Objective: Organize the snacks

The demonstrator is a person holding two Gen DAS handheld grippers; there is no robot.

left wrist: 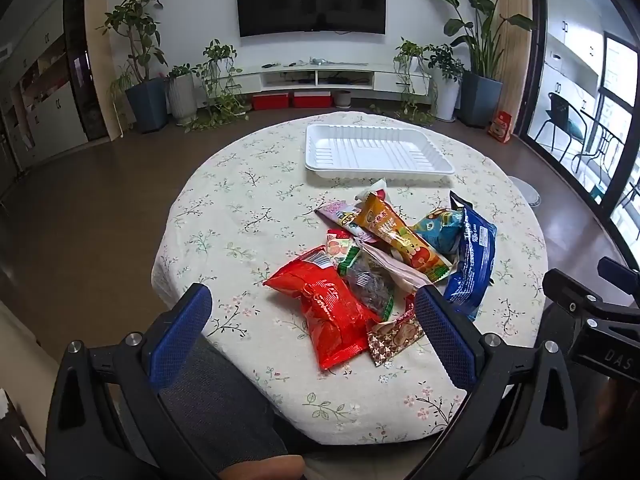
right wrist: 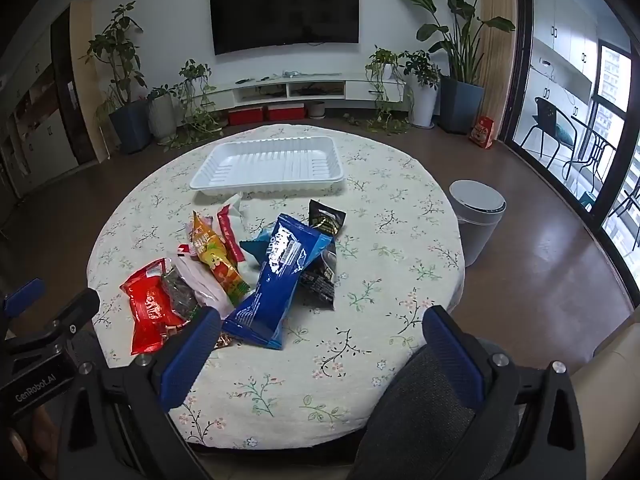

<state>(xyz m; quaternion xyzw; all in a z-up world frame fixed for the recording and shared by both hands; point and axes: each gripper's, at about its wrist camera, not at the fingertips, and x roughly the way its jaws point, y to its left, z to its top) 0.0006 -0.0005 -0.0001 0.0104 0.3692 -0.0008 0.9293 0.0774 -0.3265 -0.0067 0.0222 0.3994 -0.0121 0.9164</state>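
A heap of snack packets lies mid-table: a red bag [left wrist: 332, 312] [right wrist: 150, 306], a long orange packet [left wrist: 404, 238] [right wrist: 216, 264], a blue packet [left wrist: 472, 264] [right wrist: 280, 284], a black packet [right wrist: 324, 248] and several smaller ones. Beyond the heap sits an empty white tray [left wrist: 376, 152] [right wrist: 272, 166]. My left gripper [left wrist: 314, 300] hovers wide open above the near side of the heap, holding nothing. The right gripper [right wrist: 324, 320] is also wide open and empty, over the table's near edge right of the blue packet.
The round table [left wrist: 240, 208] [right wrist: 400, 240] wears a floral cloth. A grey bin [right wrist: 478, 220] stands on the floor to the right. A dark chair back [right wrist: 424, 412] is below the right gripper. Potted plants and a TV cabinet line the far wall.
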